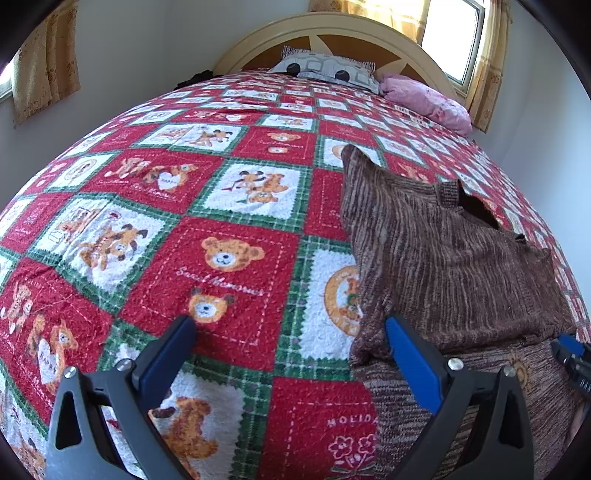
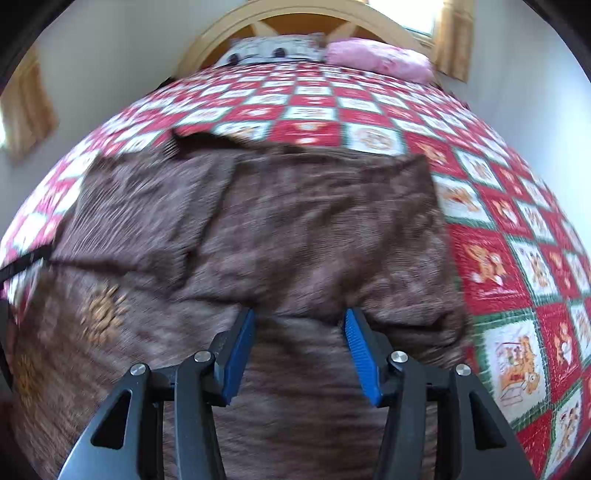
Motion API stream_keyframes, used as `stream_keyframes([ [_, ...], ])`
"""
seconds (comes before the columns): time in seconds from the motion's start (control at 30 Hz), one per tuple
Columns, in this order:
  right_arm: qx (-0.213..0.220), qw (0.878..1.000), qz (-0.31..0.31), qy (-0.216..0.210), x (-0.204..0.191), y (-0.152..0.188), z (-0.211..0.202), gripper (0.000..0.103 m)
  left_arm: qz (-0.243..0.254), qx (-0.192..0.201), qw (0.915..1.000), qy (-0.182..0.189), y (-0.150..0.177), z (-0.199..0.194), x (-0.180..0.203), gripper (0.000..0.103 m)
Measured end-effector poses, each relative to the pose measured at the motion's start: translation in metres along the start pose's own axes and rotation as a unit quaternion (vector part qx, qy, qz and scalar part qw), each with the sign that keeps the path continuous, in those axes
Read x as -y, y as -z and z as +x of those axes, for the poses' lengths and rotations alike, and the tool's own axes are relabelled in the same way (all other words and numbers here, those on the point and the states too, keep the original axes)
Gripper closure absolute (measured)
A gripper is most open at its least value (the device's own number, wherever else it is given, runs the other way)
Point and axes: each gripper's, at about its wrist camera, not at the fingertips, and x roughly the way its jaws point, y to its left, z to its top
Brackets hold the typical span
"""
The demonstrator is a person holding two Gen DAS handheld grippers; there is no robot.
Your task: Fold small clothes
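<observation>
1. Nearest you in the left wrist view, your left claw (image 1: 291, 325) stands wide apart with nothing between its fingers. It hovers over the patchwork bedspread (image 1: 229, 236), with its right-hand finger at the edge of the brown garment (image 1: 443, 258).

2. In the right wrist view, your right claw (image 2: 300, 317) is about half apart over the garment (image 2: 295, 229). Brown cloth shows behind the gap, but the pads do not press on it, so nothing is held. This view is blurred.

3. The brown striped knit garment lies on the bed, toward the right side from the left claw's view. Its nearer part lies flat, and a section has been laid over on top of it, with a sleeve or corner pointing toward the headboard (image 1: 332, 33). A neck opening (image 1: 476, 206) shows on the upper layer.

4. By my reading, you are midway through folding: one fold is made and the right claw is free to take a new hold.

5. The next move likely calls for bringing the right claw down onto a garment edge and closing on one layer only, while the left claw takes the near edge, so both lift evenly.

6. Two pillows (image 1: 325, 68) sit well apart from the garment, at the headboard.
</observation>
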Motion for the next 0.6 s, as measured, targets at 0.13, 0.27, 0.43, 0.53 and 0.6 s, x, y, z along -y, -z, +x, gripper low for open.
stream_keyframes([
  [0.13,0.026,0.999,0.000,-0.030,0.000,-0.002,-0.013,0.051,-0.014,0.005,0.9998,0.013,0.000,-0.002,-0.005,0.000],
  [0.27,0.065,0.995,0.066,0.034,0.042,-0.010,-0.023,0.051,-0.013,0.005,0.9998,0.011,0.000,-0.001,-0.005,0.000],
  [0.43,-0.003,1.000,0.021,0.016,0.043,0.003,0.002,0.050,-0.015,0.002,0.9998,0.009,0.002,-0.005,-0.006,0.000],
  [0.53,-0.004,0.999,0.035,-0.014,0.046,0.008,-0.009,0.050,-0.009,-0.009,0.9999,0.006,0.011,-0.015,-0.003,0.000],
  [0.6,-0.003,0.998,0.047,-0.028,0.053,0.013,-0.017,0.050,0.006,-0.010,0.9999,0.009,0.018,-0.026,0.001,0.000],
])
